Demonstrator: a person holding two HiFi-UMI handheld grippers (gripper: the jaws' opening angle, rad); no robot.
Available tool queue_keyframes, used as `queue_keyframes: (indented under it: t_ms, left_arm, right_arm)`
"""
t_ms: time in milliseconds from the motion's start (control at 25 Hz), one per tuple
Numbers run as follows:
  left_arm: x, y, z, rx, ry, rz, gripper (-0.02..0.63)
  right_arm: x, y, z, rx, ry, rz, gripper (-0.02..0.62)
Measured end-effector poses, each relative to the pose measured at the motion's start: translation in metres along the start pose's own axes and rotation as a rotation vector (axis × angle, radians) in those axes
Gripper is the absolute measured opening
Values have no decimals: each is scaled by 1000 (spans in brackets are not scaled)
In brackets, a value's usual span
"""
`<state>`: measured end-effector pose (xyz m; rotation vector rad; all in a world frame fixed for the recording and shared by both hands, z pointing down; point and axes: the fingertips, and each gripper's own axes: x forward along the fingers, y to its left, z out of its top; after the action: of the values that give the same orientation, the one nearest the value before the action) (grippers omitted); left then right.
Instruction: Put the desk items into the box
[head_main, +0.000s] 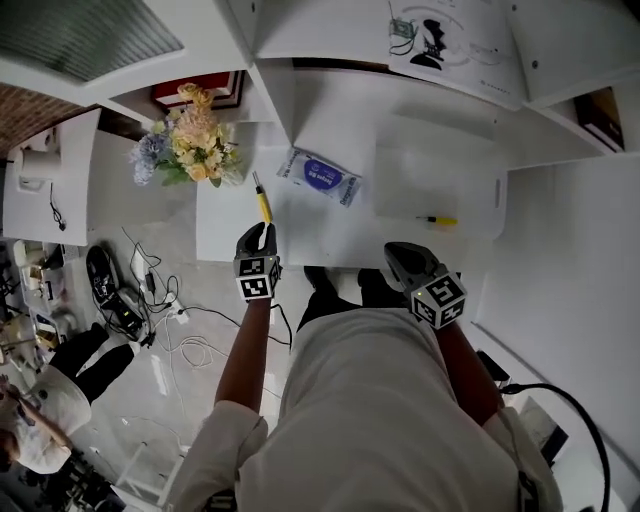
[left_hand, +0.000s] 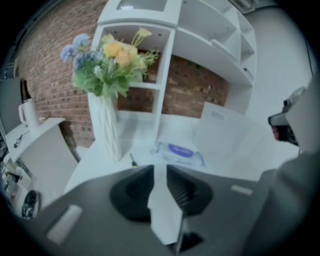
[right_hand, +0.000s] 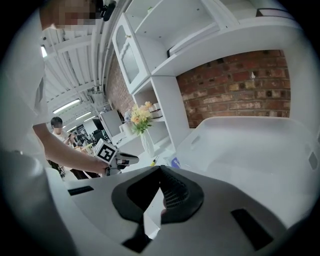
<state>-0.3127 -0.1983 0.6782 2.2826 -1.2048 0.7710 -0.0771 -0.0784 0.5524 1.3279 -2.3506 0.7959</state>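
Observation:
A yellow-handled screwdriver lies on the white desk near its front left. My left gripper sits just behind the screwdriver's handle. Its jaws stand a little apart with nothing between them, and the screwdriver's tip shows just beyond them. A blue-labelled wipes pack lies mid-desk. The white box stands to the right. A small yellow-ended tool lies by the box's front edge; whether it is inside the box I cannot tell. My right gripper hovers at the desk's front edge, jaws together and empty.
A vase of flowers stands at the desk's far left corner. White shelves rise behind the desk. Cables and shoes lie on the floor to the left, where another person is.

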Motion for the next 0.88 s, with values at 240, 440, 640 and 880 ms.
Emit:
queue_keyframes:
  t_ms: [240,440,640,880]
  left_arm:
    - [44,21,-24,27,120,29,123]
    - [76,37,-59,-7,267,63,190]
    - [89,48,-78,-83,310,100,192]
    - [91,59,-88,-52,329,168,184]
  right_arm:
    - [-3,-11,-9,14,31,-43,0]
    - [-6,-18,-13,26,45,-81,2]
    - [-11,-24,-20,43,65,-115,2]
    - [-16,-29,-22,56,70,-148,2]
